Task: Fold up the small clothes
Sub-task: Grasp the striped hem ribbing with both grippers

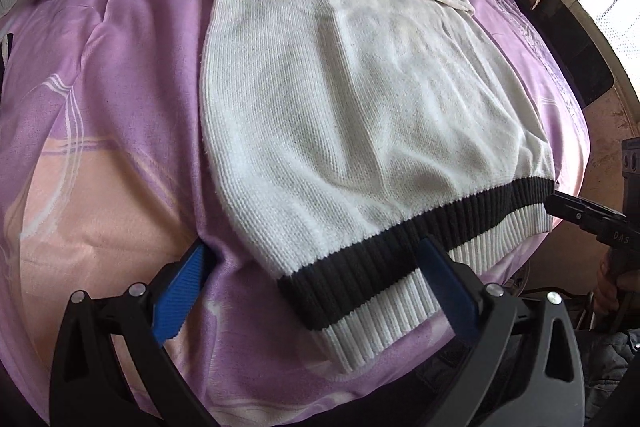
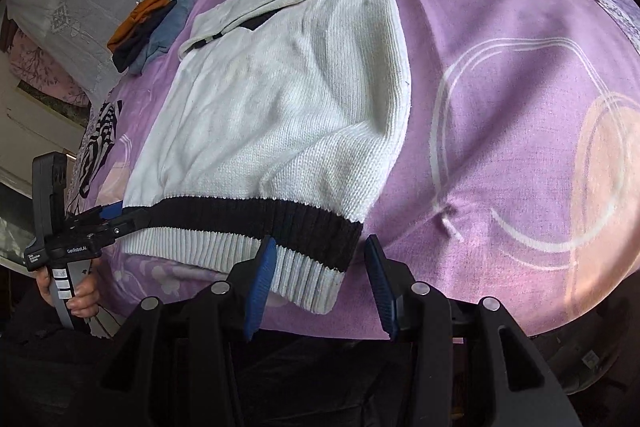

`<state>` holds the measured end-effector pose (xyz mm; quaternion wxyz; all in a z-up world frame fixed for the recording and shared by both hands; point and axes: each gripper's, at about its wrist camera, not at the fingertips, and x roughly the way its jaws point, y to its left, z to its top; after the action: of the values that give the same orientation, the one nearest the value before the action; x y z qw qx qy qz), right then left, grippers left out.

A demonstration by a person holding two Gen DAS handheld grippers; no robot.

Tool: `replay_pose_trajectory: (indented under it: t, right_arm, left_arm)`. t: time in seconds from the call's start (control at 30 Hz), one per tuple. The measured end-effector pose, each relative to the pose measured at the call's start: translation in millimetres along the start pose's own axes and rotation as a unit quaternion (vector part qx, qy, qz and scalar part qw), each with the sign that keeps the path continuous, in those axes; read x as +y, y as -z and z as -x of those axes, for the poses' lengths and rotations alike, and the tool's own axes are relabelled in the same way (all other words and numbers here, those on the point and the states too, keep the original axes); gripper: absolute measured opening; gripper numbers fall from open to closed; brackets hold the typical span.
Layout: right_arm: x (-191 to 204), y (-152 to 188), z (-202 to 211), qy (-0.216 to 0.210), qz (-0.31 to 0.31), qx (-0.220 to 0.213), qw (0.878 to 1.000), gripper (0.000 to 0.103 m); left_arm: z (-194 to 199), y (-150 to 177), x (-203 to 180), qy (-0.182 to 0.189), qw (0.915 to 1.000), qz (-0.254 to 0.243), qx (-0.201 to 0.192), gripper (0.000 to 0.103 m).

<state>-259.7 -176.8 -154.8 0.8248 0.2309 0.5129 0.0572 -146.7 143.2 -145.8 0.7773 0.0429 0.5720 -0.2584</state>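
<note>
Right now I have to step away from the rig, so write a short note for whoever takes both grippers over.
Left gripper: open, straddling the left corner of the sweater's hem.
Right gripper: open, straddling the right corner of the hem.
White sweater lies flat on the purple bedsheet, sleeves already folded across the top.
A small pile of clothes sits near the pillow.
Left to do: grip both corners, fold the hem up toward the collar.

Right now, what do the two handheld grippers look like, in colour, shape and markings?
The left gripper and the right gripper each have black angular arms with silver rivets and ribbed blue finger pads. The right wrist view shows white lettering "GenRobot.AI" on the left one's black body and a grey handle with white tape.
</note>
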Motion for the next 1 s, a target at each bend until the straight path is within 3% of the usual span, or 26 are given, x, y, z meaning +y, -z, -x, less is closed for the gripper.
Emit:
replay_pose_trajectory:
  t: [0.13, 0.3, 0.47, 0.63, 0.8, 0.9, 1.0]
  right_arm:
    - [2.1, 0.4, -1.5, 0.003, 0.005, 0.001, 1.000, 0.049]
    - [-0.5, -0.4, -2.1, -0.002, -0.003, -0.001, 1.000, 0.049]
    - [-0.8, -2.1, -2.7, -0.001, -0.005, -0.002, 1.000, 0.049]
    - [0.6, -3.9, -2.3, 0.003, -0.003, -0.001, 1.000, 0.049]
    - [0.6, -3.3, -2.2, 0.004, -0.003, -0.001, 1.000, 0.049]
    - [0.1, -1.1, -2.1, 0.004, -0.003, -0.002, 1.000, 0.049]
    - [-0.2, -0.2, -1.9, 0.004, -0.004, -0.002, 1.000, 0.049]
  left_arm:
    - [3.2, 6.2, 11.0, 0.029, 0.9994, 0.018, 0.003, 0.095]
    - [12.5, 7.9, 22.0, 0.041, 0.9982, 0.042, -0.007, 0.069]
    - [22.3, 6.0, 32.7, 0.057, 0.9956, 0.073, -0.016, 0.057]
    - [41.8, 2.2, 16.2, 0.020, 0.9981, 0.026, -0.053, 0.056]
    - [36.0, 6.3, -1.6, 0.036, 0.9988, -0.023, -0.025, 0.056]
    - [21.0, 13.4, 7.2, 0.043, 0.9990, -0.006, 0.009, 0.056]
    - [18.4, 18.6, 22.8, 0.077, 0.9965, 0.029, 0.016, 0.056]
